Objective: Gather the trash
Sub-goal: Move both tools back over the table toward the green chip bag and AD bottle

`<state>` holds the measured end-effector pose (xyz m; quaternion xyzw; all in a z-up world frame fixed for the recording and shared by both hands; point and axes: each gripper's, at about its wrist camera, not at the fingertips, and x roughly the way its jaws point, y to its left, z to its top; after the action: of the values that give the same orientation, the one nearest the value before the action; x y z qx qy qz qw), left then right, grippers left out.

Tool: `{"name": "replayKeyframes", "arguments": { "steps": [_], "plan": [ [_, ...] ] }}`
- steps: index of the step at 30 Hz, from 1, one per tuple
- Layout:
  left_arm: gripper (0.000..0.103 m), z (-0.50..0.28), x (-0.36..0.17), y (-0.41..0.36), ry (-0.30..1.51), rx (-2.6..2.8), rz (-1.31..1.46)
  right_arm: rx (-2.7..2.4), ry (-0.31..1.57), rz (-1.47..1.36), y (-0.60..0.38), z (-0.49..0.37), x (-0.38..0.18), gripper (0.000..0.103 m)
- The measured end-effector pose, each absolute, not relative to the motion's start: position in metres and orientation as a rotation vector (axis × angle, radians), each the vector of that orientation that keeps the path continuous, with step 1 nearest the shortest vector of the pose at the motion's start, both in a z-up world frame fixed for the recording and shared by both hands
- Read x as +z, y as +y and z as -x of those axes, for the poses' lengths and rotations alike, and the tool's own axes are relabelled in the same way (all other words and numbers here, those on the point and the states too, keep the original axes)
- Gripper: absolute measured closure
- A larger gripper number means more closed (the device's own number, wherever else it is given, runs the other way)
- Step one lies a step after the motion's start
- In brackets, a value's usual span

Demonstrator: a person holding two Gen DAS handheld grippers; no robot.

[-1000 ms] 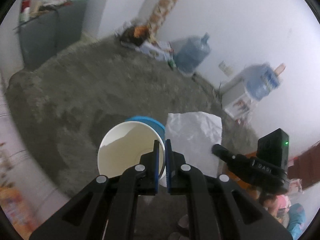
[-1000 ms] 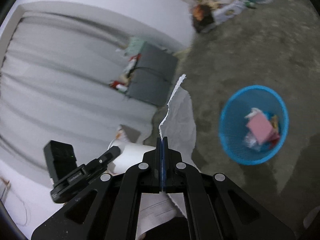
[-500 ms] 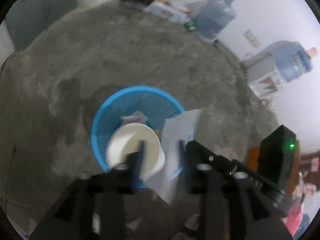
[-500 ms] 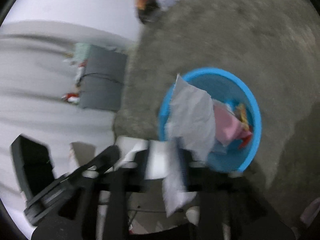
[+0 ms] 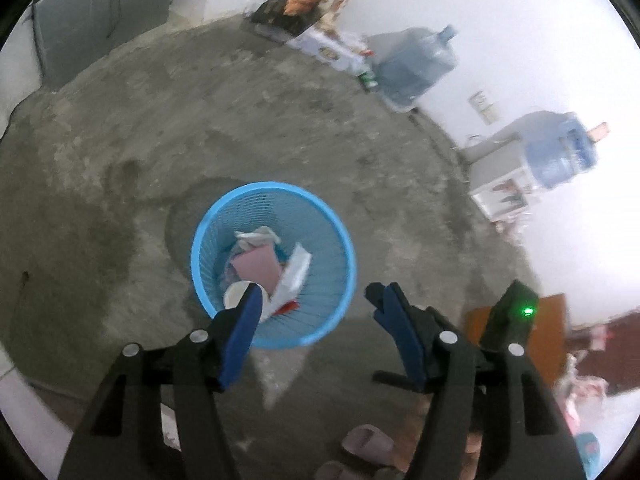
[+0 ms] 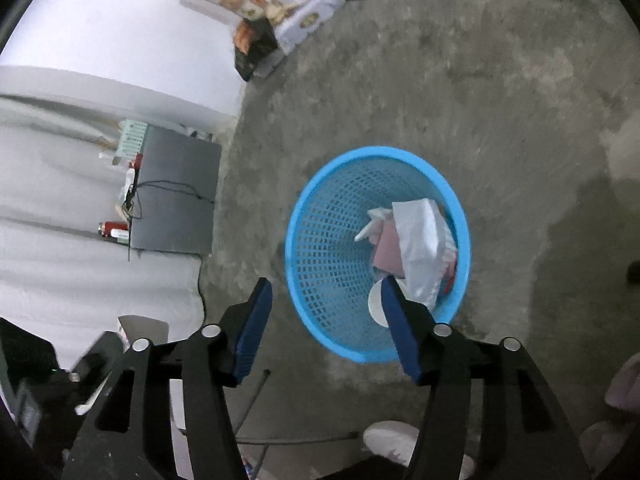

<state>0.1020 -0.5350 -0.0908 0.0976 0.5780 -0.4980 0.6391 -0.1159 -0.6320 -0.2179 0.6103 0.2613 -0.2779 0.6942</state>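
Soft, even indoor light filled both views; the white wall [image 5: 500,40] glared, nearly washed out, while the concrete floor [image 5: 240,120] stayed dim and mottled. Fisheye curvature bent the edges into a dark vignette; distant clutter was slightly blurred; shadows were faint.

A rough grey concrete floor [image 5: 248,112] with darker damp-looking patches meets white walls [image 5: 500,20]. Two large blue water jugs [image 5: 416,66] stand along the wall, near boxes [image 6: 308,20]. A dark grey cabinet [image 6: 176,196], perhaps metal, sits against pale curtains [image 6: 60,280].
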Motion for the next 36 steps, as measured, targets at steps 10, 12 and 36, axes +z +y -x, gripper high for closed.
{"name": "replayKeyframes", "arguments": {
  "steps": [10,12,36],
  "plan": [
    [0.024,-0.106,0.040,-0.366,1.070,-1.161,-0.043,-0.443,0.566,-1.079,-0.556,0.102,-0.126,0.026],
    [0.021,-0.109,0.058,-0.314,1.003,-1.114,0.018,-0.387,0.548,-1.035,-0.543,0.097,-0.110,0.025],
    [0.010,-0.053,0.055,0.063,0.627,-0.489,0.294,0.083,0.692,-0.926,-0.412,0.012,-0.054,0.023]
  ]
}}
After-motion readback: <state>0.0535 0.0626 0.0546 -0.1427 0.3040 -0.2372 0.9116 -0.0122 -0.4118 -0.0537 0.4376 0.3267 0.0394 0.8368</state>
